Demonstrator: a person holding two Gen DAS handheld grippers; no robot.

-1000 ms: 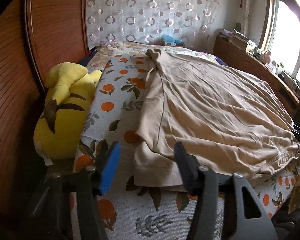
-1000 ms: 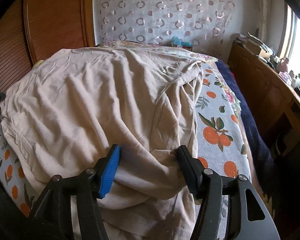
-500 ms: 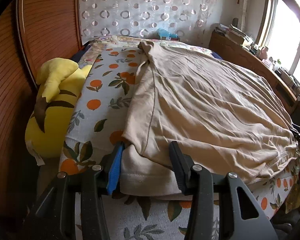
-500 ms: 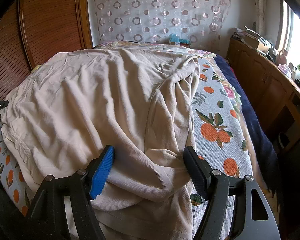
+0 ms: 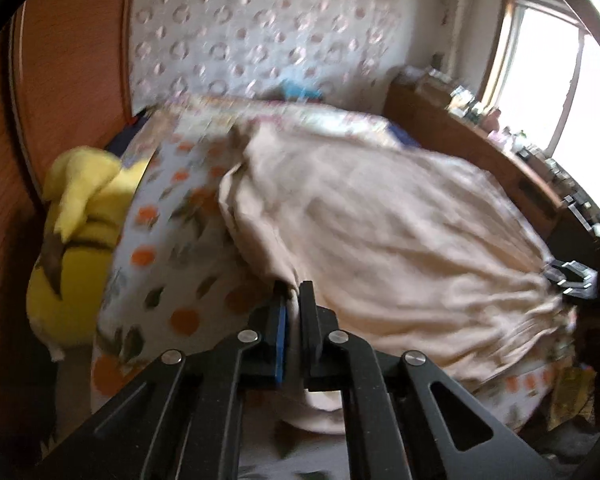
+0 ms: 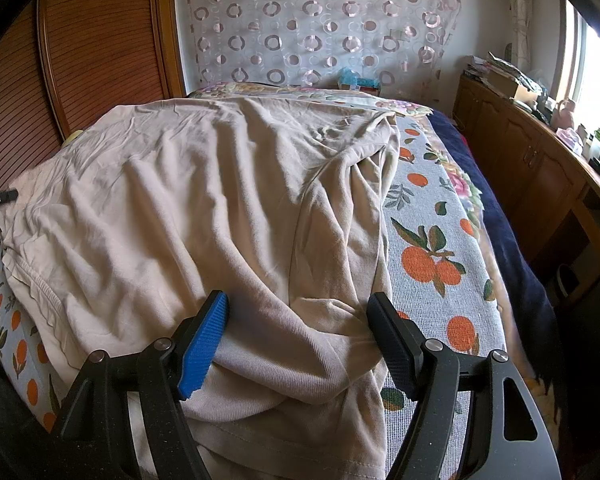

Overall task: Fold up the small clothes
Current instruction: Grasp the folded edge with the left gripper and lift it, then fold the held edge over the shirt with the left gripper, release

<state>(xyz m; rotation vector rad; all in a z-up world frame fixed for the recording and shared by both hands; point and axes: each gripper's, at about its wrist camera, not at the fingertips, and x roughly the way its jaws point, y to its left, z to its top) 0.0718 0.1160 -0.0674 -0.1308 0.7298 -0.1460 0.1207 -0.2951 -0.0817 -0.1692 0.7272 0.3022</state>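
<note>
Left gripper [image 5: 294, 300] pinches the beige garment's [image 5: 380, 232] corner — bedspread [image 5: 160, 264] beneath.

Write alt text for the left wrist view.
The left gripper has just closed on the near corner of a beige garment spread over an orange-print bedsheet. A yellow plush toy lies at left; the picture is motion-blurred.

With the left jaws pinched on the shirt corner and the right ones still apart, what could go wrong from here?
1. The left gripper, whose jaws have just closed, pinches only a thin edge of the beige shirt; it may slip out when lifted.
2. The right gripper is open, cloth bunched between its jaws; it may catch several layers.
3. Pulling one-sided could drag the shirt toward the yellow plush toy.
</note>
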